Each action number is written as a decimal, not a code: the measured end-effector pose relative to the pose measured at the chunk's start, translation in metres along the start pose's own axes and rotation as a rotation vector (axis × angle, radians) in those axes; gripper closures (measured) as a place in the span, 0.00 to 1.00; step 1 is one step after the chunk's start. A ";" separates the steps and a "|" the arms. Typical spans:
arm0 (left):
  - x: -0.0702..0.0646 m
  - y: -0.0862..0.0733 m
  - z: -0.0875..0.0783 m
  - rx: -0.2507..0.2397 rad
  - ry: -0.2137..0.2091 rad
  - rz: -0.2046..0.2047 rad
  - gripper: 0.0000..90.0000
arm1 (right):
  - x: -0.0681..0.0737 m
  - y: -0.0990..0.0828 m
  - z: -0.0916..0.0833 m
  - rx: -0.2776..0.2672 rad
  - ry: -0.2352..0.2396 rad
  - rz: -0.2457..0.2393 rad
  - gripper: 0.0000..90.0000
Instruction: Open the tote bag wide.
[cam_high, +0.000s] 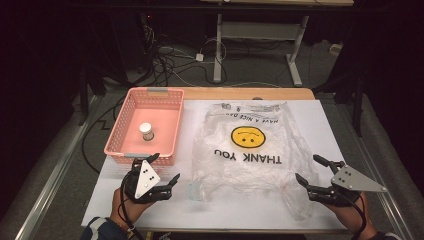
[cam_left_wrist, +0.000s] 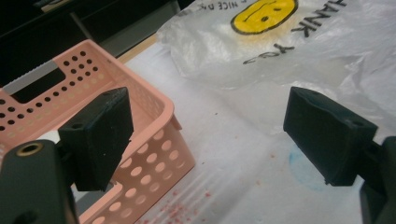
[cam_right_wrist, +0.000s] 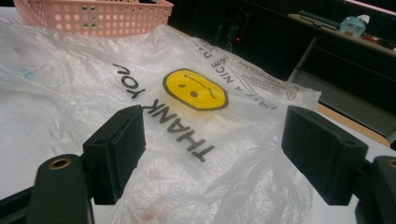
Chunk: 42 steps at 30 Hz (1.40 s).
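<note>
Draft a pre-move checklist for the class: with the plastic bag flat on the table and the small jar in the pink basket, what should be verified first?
1. Left hand-held gripper open and holding nothing: ok.
2. Right hand-held gripper open and holding nothing: ok.
3. Plastic bag lying flat between the two grippers: ok.
4. Small jar upright in the pink basket: ok.
5. Bag mouth already opened: cannot tell.
6. Jar lid closed tight: cannot tell.
</note>
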<state>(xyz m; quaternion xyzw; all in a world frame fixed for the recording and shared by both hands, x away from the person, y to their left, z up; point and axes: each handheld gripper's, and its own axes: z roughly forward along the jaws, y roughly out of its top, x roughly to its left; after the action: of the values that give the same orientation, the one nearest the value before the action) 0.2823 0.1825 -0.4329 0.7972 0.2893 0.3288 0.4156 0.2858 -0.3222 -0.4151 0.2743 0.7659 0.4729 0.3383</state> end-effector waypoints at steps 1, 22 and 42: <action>0.000 0.000 0.000 0.000 0.000 0.000 0.17 | 0.000 0.000 0.000 0.002 0.001 0.001 0.25; -0.006 -0.001 0.007 0.046 -0.036 0.035 0.18 | -0.032 0.012 0.042 0.080 -0.092 -0.004 0.37; -0.006 -0.005 0.012 0.055 -0.062 0.037 0.19 | -0.150 0.019 0.204 0.411 -0.166 0.190 0.54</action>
<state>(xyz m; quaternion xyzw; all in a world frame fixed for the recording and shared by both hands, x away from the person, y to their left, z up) 0.2865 0.1750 -0.4440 0.8234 0.2706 0.3034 0.3959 0.5393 -0.3154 -0.4249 0.4461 0.7865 0.3127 0.2910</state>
